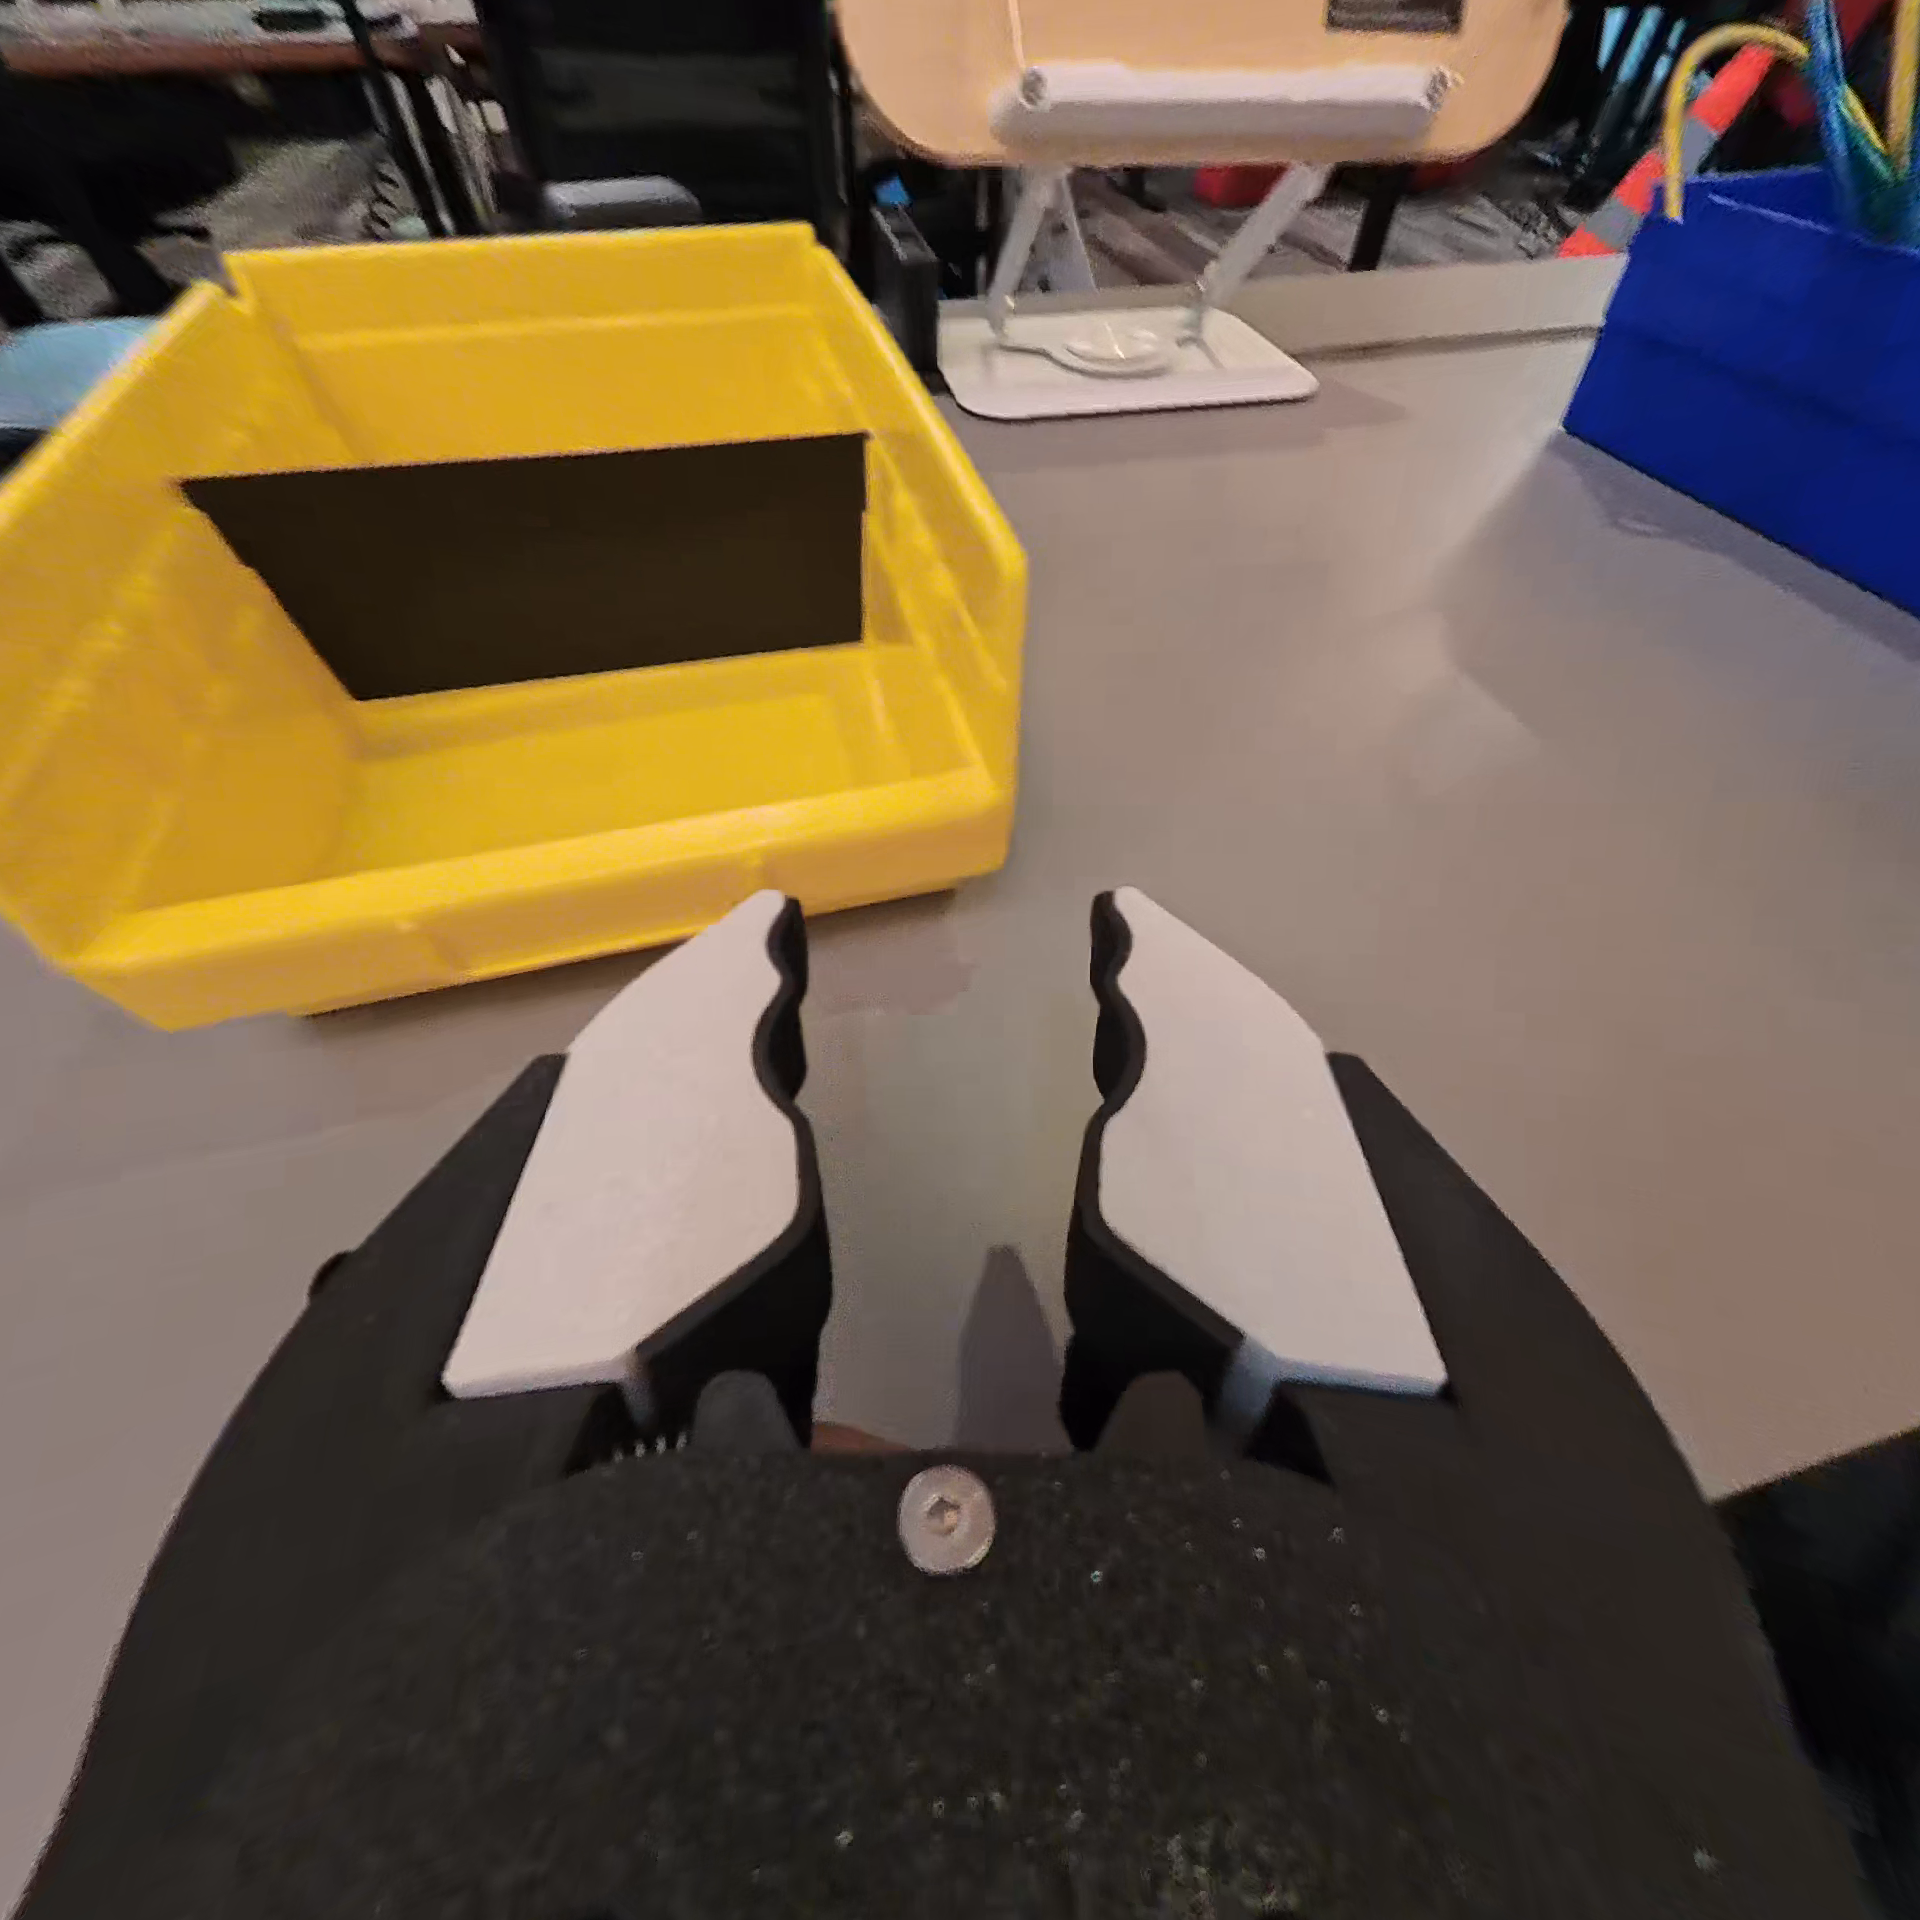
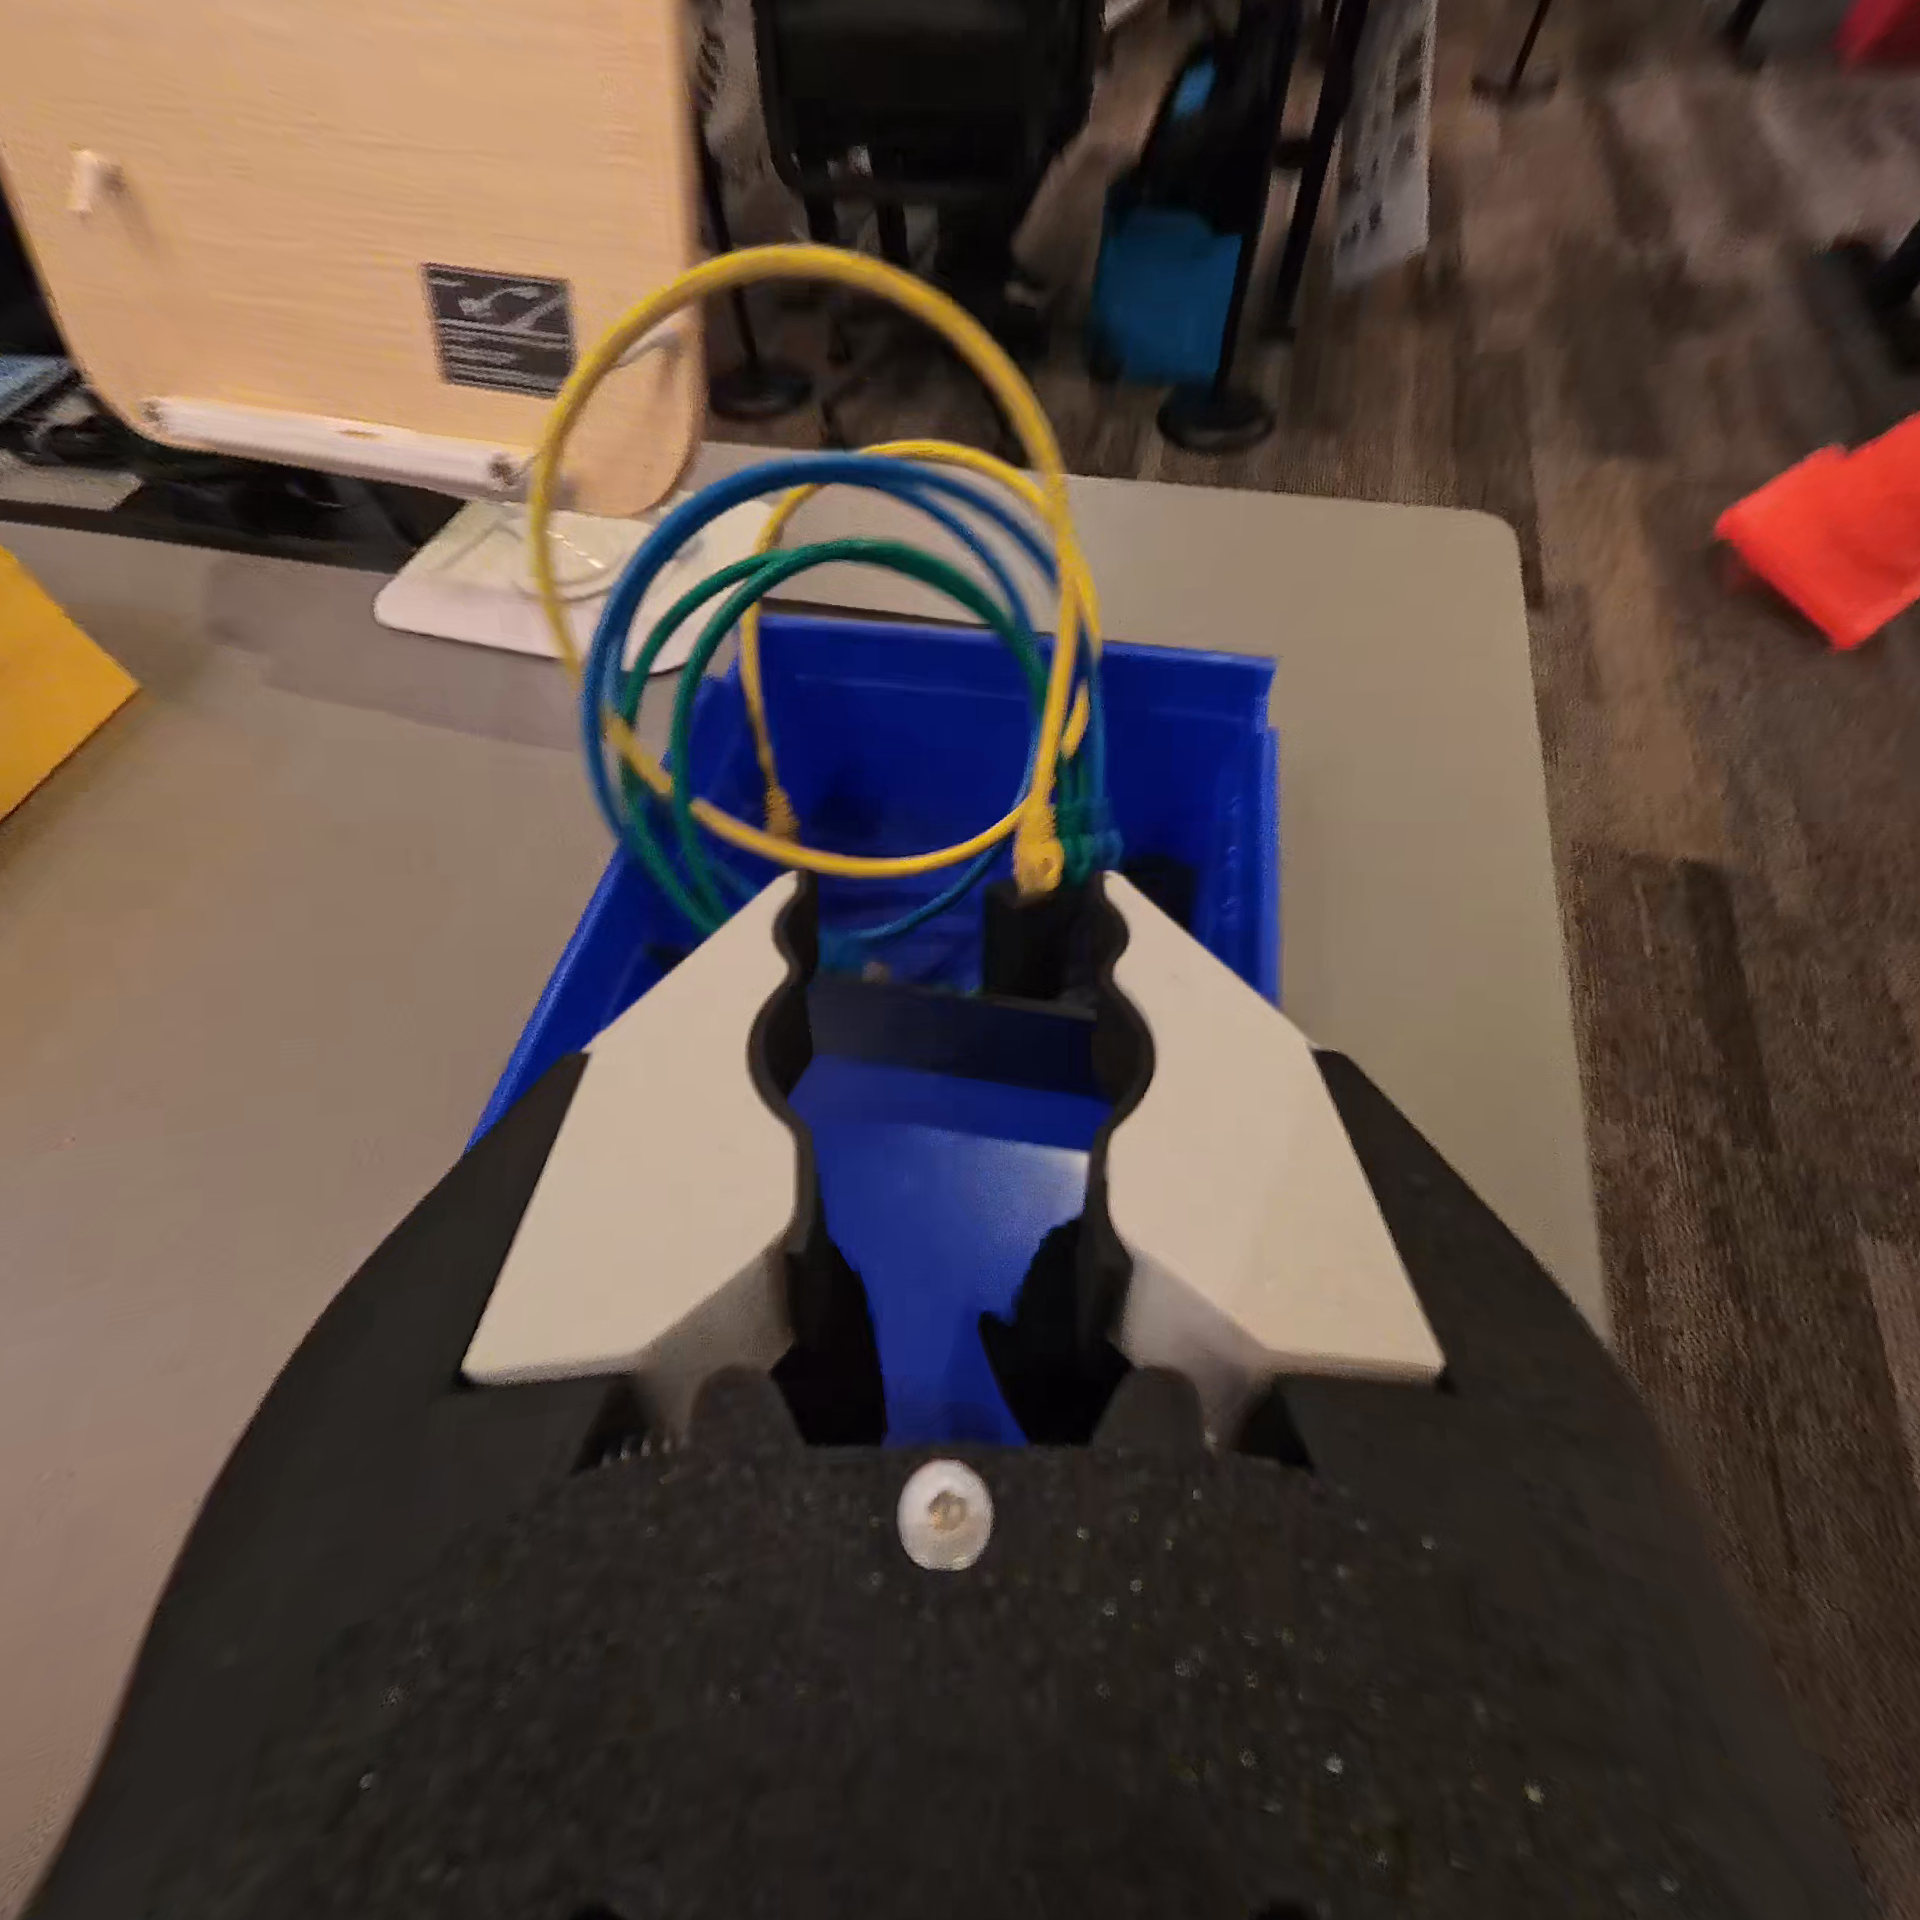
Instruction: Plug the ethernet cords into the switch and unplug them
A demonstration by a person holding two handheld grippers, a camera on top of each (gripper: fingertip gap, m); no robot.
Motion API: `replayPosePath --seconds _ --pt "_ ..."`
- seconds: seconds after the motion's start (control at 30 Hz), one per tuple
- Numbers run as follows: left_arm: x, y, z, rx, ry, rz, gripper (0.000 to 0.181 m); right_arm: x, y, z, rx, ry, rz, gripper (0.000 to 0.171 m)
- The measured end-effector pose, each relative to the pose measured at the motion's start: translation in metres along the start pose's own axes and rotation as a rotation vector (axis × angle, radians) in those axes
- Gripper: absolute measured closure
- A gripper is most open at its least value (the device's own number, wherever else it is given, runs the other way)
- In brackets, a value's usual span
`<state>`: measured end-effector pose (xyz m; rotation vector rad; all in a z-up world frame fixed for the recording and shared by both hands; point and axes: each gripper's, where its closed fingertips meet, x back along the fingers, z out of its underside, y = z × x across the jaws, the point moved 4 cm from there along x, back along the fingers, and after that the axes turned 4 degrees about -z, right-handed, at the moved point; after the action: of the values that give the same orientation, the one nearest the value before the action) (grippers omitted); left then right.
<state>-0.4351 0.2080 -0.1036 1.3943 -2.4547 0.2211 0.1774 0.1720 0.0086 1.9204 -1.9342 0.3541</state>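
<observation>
While our left gripper (image 1: 948,914) hangs over the bare grey table (image 1: 1351,831), its fingers are spread apart with nothing between them. Just ahead and to the left sits a yellow bin (image 1: 499,831) with a black divider (image 1: 561,561) standing across the middle of it; we can't see anything else inside. Over at the far right edge of that view is the blue bin (image 1: 1756,395), well apart from the yellow one.

Our right gripper (image 2: 951,894) is right above that blue bin (image 2: 1195,748), fingers also apart and holding nothing. The cords (image 2: 831,644) loop up out of the bin in a tangle of yellow, blue and green. One yellow plug (image 2: 1039,857) hangs down near a dark block (image 2: 1023,940) inside the bin, probably the switch, but it's blurry and we can't tell whether anything is actually plugged in. A tan board on a white stand (image 2: 488,592) sits behind the bins.
</observation>
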Motion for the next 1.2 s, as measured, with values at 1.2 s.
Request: replayPosePath --seconds 1.2 --pt "-0.013 -0.028 0.004 0.015 0.083 0.060 0.134 0.030 0.075 0.172 -0.014 -0.066 0.138 0.108"
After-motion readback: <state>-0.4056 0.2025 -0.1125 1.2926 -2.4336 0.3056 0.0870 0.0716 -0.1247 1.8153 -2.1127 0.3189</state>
